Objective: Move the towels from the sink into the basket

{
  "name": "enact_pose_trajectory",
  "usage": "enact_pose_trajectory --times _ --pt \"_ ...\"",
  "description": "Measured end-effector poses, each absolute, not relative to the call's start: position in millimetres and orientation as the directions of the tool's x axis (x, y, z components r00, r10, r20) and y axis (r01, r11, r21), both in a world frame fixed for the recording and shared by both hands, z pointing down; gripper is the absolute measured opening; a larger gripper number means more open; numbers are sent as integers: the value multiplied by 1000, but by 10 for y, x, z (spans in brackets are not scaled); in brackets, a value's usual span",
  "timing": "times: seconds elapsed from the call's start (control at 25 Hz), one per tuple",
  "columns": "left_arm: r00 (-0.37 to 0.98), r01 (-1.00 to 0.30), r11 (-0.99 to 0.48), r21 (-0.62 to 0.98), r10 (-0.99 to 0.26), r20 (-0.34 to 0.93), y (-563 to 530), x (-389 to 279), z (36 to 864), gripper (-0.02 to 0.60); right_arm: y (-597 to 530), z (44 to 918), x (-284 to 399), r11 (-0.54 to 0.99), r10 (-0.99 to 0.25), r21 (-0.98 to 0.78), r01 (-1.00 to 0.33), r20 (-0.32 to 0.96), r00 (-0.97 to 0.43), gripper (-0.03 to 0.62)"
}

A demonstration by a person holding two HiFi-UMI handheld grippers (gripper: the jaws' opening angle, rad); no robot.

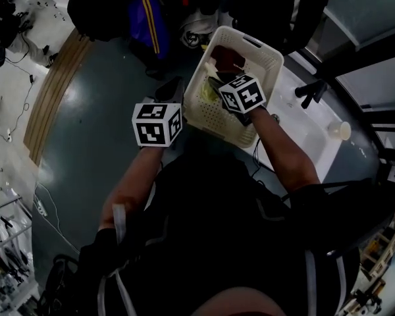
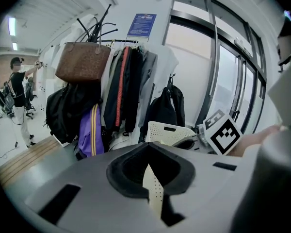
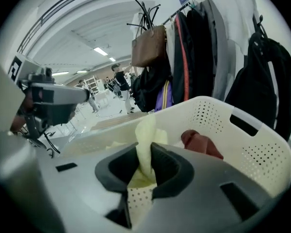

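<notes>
Coat-rack corner, dark floor | basket (image 1: 263, 56) stands at the sink (image 1: 308, 135) edge | your right gripper (image 3: 145, 166) pinches a pale yellow towel (image 3: 146, 137) over the basket's interior, near a maroon towel (image 3: 202, 144): likely drop is straight down | your left gripper (image 2: 148, 165), jaws together and empty, hangs outside the basket's left rim.

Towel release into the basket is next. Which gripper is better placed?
Right. The right gripper is shut on the pale yellow towel above the basket. The left gripper sits beside the basket with nothing between its jaws.
</notes>
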State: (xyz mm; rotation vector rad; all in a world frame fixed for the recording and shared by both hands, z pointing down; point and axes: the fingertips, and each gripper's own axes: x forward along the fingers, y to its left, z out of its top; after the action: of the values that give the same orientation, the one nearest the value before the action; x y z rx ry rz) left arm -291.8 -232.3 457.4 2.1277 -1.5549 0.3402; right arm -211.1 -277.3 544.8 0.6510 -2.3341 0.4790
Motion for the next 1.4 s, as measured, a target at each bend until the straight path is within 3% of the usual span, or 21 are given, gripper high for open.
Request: enact_pose_trajectory --times 0.52,0.92,1.08,1.4 --pt "362 -929 -250 274 -772 522 -2405 -3081 4919 2 -2853 6421 -2166 773 -271 -97 -627 843 -464 80" --pt "413 -907 -288 306 -749 518 -2437 -3062 4979 3 -2869 6577 -2227 765 -272 -119 -633 831 -485 86" --pt "439 -896 -322 305 -744 504 -2457 -3010 4924 2 -2821 6468 -2252 766 -275 -122 -632 825 -493 160" --pt "465 -883 -355 305 -747 476 -2501 -2894 4810 2 -2846 5946 -2235 771 -343 -101 -628 765 -545 183"
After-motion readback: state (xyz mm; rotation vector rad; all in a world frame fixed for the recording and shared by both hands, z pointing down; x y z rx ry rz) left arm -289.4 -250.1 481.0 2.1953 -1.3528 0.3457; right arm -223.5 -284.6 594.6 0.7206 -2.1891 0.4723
